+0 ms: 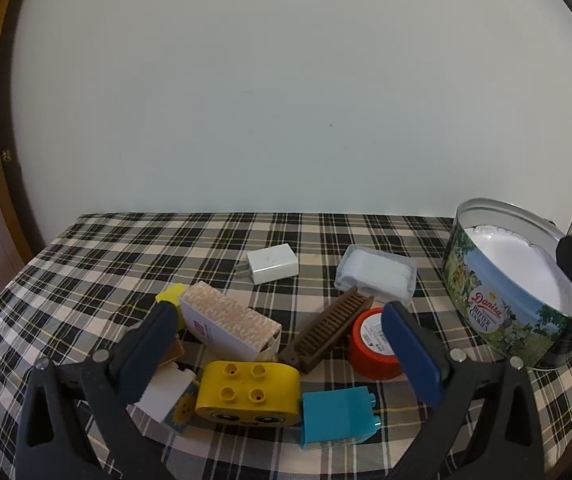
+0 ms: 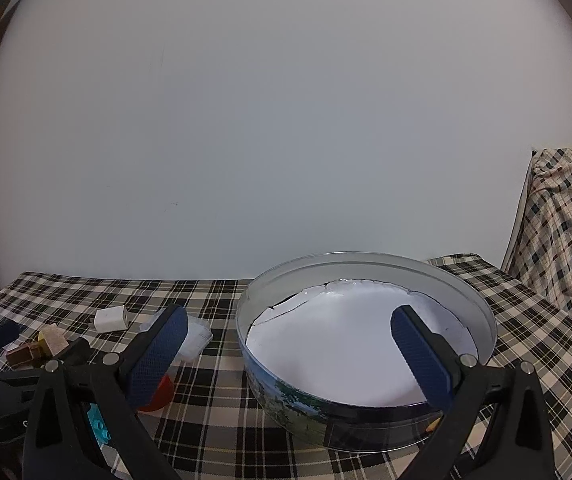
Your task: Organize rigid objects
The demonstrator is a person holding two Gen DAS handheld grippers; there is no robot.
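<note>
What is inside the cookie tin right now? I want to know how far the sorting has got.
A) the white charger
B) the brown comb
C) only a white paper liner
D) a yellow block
C: the tin holds only its white liner; the comb, the yellow block and the charger all lie on the cloth outside it.

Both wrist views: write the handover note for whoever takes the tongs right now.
Left tongs: open, holding nothing, over the pile of small items.
Right tongs: open, holding nothing, facing the cookie tin.
Tin: lid off, only white paper lining inside; nothing packed yet.
On the checked cloth, left of the tin: yellow block, blue block, brown comb, red-orange cap, patterned box, white charger, clear plastic case, plus a few smaller pieces partly hidden behind the left finger.
Done: nothing visible.
Left: probably move every item into the tin.
</note>
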